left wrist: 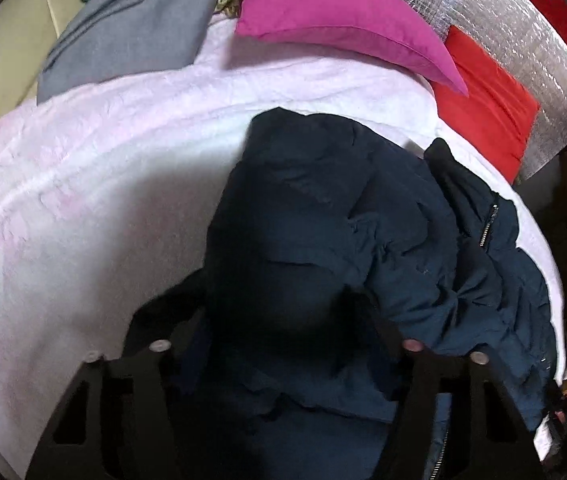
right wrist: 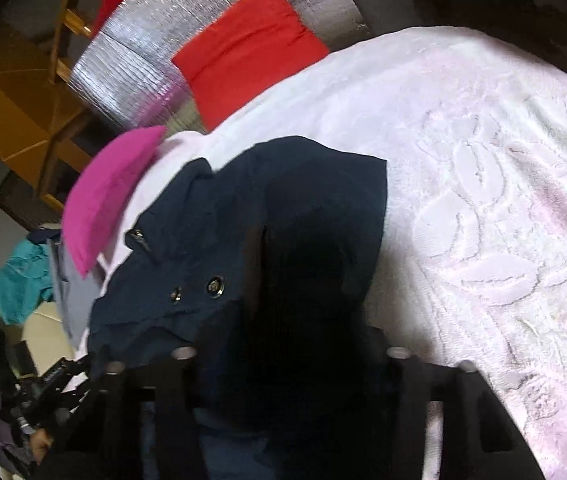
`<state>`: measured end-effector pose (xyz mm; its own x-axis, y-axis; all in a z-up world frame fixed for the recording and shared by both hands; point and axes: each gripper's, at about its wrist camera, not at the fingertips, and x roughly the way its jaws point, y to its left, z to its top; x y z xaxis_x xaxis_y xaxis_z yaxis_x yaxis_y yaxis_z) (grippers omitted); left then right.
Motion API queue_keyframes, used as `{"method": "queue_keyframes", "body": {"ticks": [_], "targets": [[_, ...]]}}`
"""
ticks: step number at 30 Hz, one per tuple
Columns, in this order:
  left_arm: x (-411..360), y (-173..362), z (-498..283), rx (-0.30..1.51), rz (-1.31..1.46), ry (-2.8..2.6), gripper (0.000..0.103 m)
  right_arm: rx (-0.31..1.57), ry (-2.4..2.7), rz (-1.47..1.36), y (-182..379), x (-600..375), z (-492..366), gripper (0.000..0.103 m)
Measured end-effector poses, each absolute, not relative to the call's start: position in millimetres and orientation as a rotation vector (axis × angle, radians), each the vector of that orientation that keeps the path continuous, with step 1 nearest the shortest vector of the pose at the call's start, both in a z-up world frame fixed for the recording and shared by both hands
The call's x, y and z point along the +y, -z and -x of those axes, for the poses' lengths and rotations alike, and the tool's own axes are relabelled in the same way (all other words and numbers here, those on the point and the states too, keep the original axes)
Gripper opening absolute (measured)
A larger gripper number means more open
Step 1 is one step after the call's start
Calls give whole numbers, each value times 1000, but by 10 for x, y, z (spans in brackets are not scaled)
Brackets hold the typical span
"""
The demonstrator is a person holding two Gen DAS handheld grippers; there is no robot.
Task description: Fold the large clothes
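Note:
A large navy jacket lies bunched on a pale pink textured blanket. Its zipper shows at the right in the left wrist view, and its snap buttons show in the right wrist view. My left gripper has jacket fabric draped between and over its fingers, which hides the tips. My right gripper is also buried in dark jacket fabric between its fingers. The jaw gap of both is hidden by cloth and shadow.
A magenta pillow and a red pillow lie at the head of the bed against a silver foil panel. A grey garment and a teal cloth lie beside. A wooden chair stands beyond the bed.

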<state>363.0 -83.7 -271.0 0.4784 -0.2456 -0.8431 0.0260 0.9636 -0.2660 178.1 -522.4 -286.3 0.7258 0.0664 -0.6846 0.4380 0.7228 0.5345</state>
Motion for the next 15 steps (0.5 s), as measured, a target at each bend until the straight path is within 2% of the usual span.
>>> {"method": "queue_keyframes", "body": {"ticks": [2,4,7,10,14,15], "targets": [[-855,2676,-3611,1051,208,166,62,710,248,-720,2770,-5196,-1750,27],[-868,2697,-3619,1054,175,158,64,688,247,-700,2723,-5162,-1732,27],[-933,2748,-3615,1050,105,144,70,765,286,-701,2909,-5181,-1803,26],[-991,2642,-3538,1026,44,124,70,736,281,-713,2813,-5171,-1737,29],[-1072,2352,-3259,875,-53,88,70,639,332,-659,2554,-5046,-1546,29],[-1102,2295,-3188,843,-73,87,70,616,342,-623,2484,-4983,-1503,36]]}}
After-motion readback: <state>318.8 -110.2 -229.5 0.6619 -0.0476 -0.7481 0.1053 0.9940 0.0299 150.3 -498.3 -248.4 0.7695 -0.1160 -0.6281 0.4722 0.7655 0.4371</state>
